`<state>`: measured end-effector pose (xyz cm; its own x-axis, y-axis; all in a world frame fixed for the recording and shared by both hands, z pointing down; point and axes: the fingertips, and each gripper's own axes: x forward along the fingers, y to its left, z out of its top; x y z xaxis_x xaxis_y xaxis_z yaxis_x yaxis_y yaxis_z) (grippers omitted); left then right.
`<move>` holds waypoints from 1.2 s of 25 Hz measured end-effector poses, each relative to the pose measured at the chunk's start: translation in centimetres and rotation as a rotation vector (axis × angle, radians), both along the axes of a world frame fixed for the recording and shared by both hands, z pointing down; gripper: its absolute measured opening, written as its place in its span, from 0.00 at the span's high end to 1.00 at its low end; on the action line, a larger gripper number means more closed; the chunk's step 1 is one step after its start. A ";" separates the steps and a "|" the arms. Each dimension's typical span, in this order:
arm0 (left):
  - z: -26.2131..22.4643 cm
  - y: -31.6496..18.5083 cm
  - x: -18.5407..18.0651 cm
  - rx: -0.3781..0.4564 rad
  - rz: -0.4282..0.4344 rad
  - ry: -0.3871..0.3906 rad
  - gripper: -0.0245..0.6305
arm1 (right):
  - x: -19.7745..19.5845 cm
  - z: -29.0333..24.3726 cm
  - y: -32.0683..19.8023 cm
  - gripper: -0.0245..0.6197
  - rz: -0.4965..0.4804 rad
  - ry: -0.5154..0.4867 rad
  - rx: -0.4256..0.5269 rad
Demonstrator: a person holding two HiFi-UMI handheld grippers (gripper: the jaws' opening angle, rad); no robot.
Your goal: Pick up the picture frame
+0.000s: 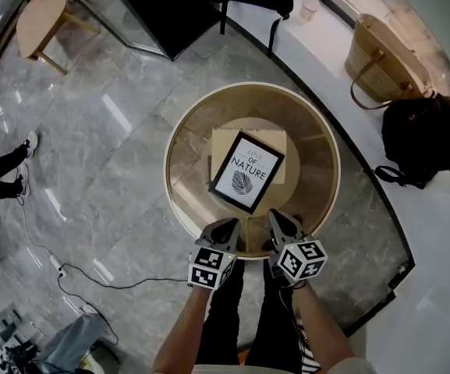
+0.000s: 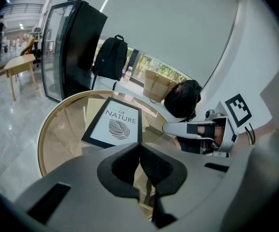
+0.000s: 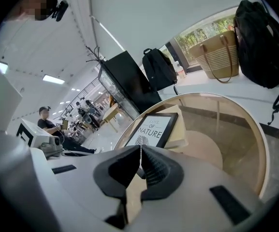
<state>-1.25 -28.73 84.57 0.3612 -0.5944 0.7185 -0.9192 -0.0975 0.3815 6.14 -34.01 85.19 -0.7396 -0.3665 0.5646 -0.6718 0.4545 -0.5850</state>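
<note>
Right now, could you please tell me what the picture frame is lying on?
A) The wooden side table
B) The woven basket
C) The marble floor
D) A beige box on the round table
D: the picture frame lies flat on the beige box, which sits in the middle of the round table.

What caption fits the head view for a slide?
Left gripper and right gripper, shut, at the round table's near edge, short of the picture frame.
</note>
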 end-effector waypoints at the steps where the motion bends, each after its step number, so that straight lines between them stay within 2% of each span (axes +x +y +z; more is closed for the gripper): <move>1: 0.4 -0.2 -0.4 0.002 0.002 -0.006 0.93 | -0.1 0.5 -0.1 0.91 0.000 -0.008 -0.004; 9: 2.8 -0.8 -2.1 -0.009 -0.028 -0.016 0.93 | 0.0 4.7 -0.7 0.91 0.036 -0.030 -0.072; 14: 2.8 -1.1 -2.1 -0.014 -0.002 -0.023 0.93 | -1.1 5.4 -0.3 0.90 0.005 -0.107 -0.104; 15: 2.8 -1.2 -2.1 -0.015 -0.001 -0.025 0.93 | -1.2 5.5 -0.3 0.86 0.001 -0.122 -0.117; 16: 3.0 -1.3 -2.1 -0.018 -0.002 -0.029 0.93 | -1.3 5.6 -0.3 0.77 0.000 -0.133 -0.130; 24: 4.2 -1.7 -1.8 -0.032 0.013 -0.043 0.93 | -2.8 6.7 0.1 0.63 -0.014 -0.218 -0.243; 30: 5.2 -2.0 -1.7 -0.042 0.033 -0.057 0.93 | -4.0 8.4 0.6 0.60 -0.047 -0.233 -0.307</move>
<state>-2.91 -30.72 89.74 0.3383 -0.5517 0.7623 -0.9360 -0.1133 0.3334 2.16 -33.43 93.55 -0.8729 -0.1688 0.4578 -0.4875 0.2618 -0.8330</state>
